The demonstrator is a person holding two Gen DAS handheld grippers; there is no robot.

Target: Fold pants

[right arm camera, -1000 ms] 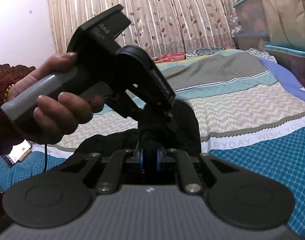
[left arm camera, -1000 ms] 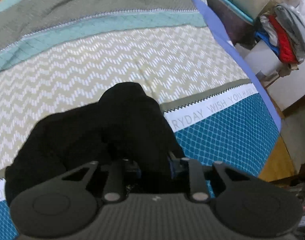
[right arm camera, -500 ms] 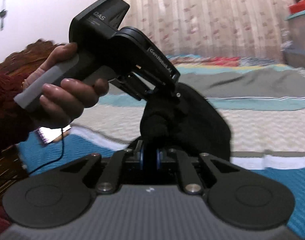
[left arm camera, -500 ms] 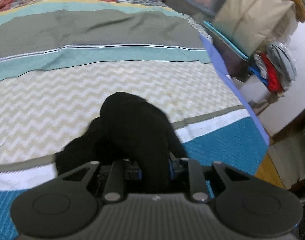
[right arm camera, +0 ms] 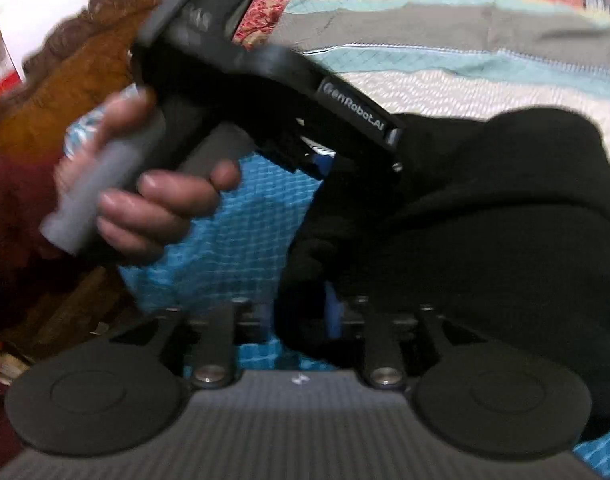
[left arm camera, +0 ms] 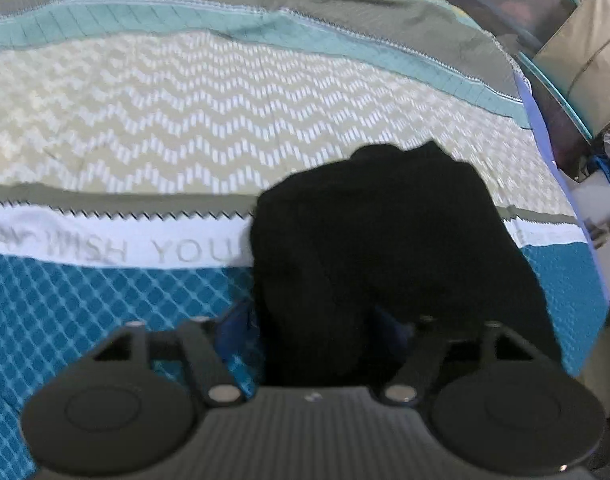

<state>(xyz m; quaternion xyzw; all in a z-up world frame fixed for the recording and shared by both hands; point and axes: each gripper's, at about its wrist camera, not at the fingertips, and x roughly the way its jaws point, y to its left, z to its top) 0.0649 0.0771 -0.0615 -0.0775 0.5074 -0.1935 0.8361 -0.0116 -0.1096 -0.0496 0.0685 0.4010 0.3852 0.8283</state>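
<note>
The black pants point(left arm camera: 385, 248) lie bunched in a dark heap on the bed cover point(left arm camera: 185, 120), across its white lettered stripe and the blue diamond band, close to the bed's right edge. The left gripper point(left arm camera: 317, 320) points down at the heap; its jaws have just been opening and now stand apart, with cloth lying between them but not pinched. The right gripper point(right arm camera: 337, 312) has also just been opening: its jaws are apart, a fold of the pants still sits between them, loose. From the right wrist view, a hand point(right arm camera: 145, 200) in a dark red sleeve point(right arm camera: 13, 216) grips the left tool's grey handle over the blue band.
</note>
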